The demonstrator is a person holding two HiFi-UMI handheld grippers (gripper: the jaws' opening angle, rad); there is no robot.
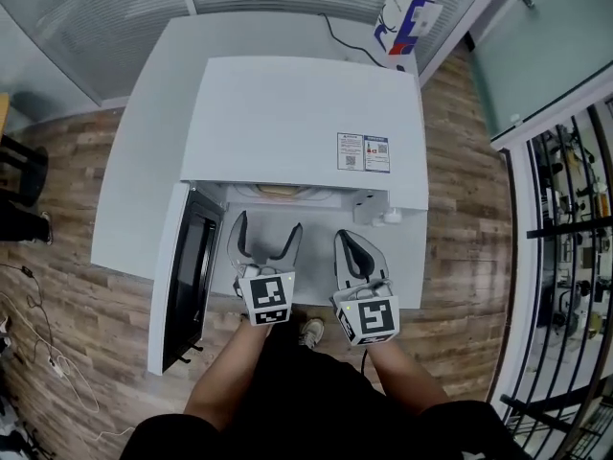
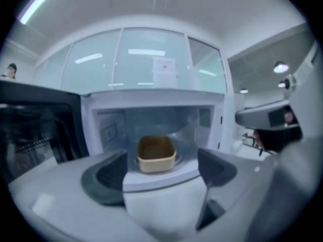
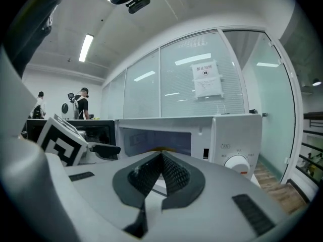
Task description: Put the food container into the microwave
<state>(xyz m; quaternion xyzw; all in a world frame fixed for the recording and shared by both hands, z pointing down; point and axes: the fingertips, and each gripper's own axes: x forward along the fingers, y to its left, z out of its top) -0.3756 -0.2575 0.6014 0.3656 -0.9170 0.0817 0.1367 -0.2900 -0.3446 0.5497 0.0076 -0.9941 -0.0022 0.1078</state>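
Food container (image 2: 156, 155) inside microwave (image 1: 306, 123); left gripper view clear, overhead perhaps partial.

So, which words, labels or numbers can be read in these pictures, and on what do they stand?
Nothing reads for certain.
Sticker on the microwave: code squares and fine print, too small.
Paper sheet on the glass wall: red heading, blurred.
Marks by the dial: too small.
Box behind the microwave: red and blue print, unreadable.
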